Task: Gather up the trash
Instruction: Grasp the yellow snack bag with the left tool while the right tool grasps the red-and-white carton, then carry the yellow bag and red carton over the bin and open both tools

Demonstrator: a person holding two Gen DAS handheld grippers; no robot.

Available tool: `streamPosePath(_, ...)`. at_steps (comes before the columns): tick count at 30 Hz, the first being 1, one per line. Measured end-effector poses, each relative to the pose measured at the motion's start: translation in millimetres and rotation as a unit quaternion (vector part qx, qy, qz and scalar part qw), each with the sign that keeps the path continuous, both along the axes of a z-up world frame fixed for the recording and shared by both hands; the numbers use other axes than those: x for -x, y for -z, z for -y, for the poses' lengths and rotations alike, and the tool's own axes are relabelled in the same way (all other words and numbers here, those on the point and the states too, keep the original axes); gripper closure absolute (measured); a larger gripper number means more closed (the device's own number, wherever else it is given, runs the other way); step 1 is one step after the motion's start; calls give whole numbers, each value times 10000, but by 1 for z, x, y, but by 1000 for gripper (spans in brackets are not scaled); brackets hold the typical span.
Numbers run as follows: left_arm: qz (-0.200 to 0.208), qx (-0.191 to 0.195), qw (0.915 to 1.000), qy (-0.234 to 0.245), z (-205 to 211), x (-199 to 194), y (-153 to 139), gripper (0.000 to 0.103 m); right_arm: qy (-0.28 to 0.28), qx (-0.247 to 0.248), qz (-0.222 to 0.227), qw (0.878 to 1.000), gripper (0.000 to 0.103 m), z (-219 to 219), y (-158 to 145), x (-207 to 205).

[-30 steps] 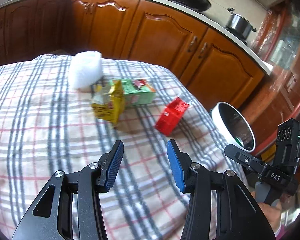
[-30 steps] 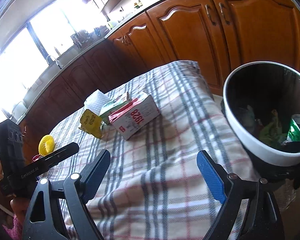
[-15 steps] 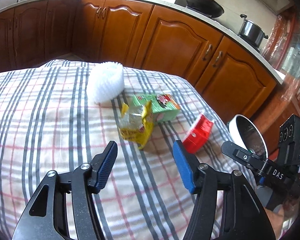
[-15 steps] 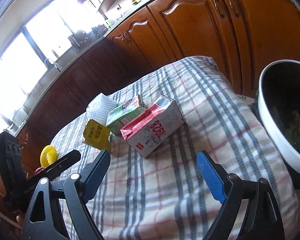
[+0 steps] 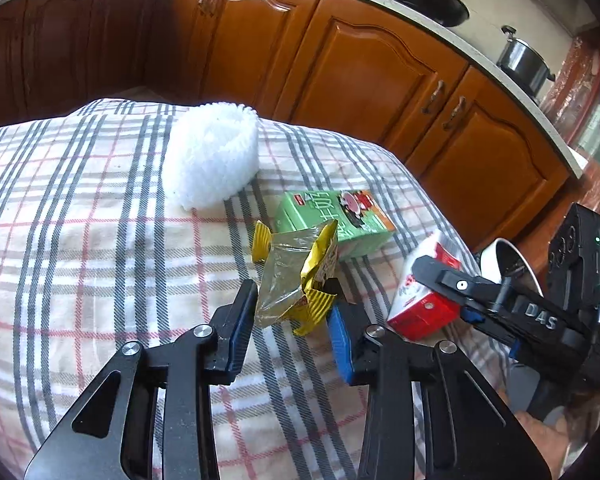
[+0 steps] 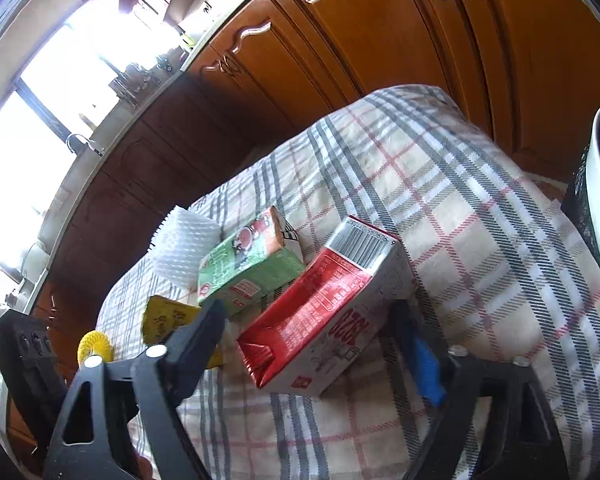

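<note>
On plaid tablecloth: cartons, wrapper; wooden cabinets behind.

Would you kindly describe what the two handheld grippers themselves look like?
Both the left gripper and the right gripper have black angular frames with silver pivot bolts and blue pads lining the jaws. The right one's black body, seen from the left wrist, carries white "DAS" lettering and a small green light.
</note>
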State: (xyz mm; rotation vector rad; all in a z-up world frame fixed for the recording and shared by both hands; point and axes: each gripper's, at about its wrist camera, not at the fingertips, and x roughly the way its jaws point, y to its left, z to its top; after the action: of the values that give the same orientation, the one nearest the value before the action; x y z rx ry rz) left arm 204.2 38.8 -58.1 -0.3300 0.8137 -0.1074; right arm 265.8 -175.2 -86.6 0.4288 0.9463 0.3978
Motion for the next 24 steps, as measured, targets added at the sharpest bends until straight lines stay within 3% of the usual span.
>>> streamPosePath(4,93,32,9998,146,5,7,-7,95,-154,-100,128,9997,57,8,-2,10)
streamPosePath(8,289,109,9991,288,16,20,-15,96,-275,-11,362,9990,70,20,-15,29)
streamPosePath(24,487,63,9931,1068,84,49,-34,97,-129,81,803,9967,72,83,-41,83)
